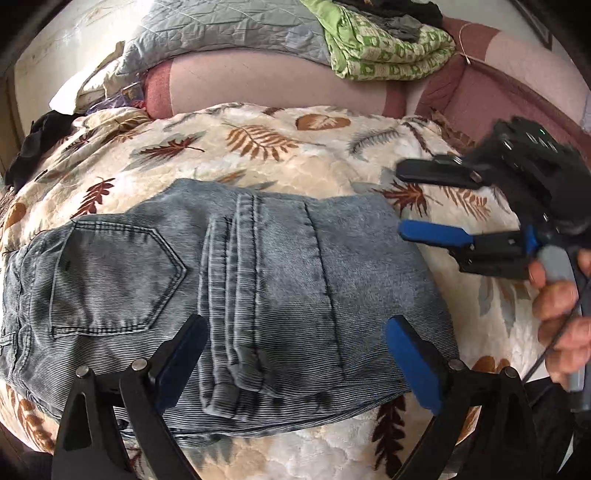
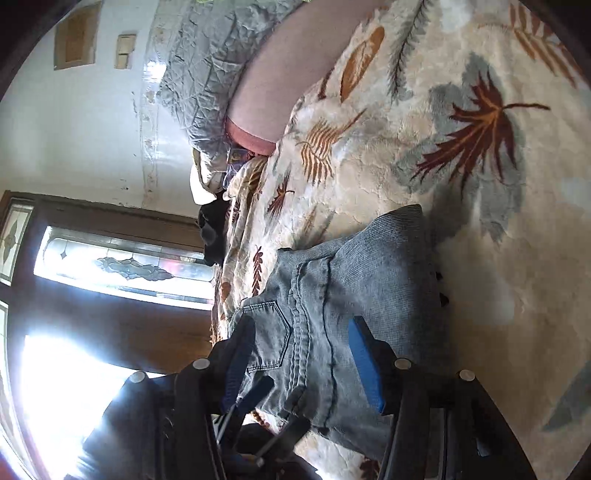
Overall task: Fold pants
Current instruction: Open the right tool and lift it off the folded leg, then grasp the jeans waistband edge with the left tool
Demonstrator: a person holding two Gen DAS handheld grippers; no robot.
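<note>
The grey-blue jeans lie folded into a compact stack on the leaf-print blanket, back pocket to the left and leg hems across the middle. My left gripper is open and empty, its fingers apart just above the near edge of the stack. My right gripper is open and empty, hovering off the right end of the jeans, held in a hand. In the right wrist view the jeans lie ahead of that open gripper, the camera rolled sideways.
A grey quilt and a green patterned cloth lie at the back of the bed on a pink sheet. Dark clothes sit at the far left edge. A wall and wooden door are beyond the bed.
</note>
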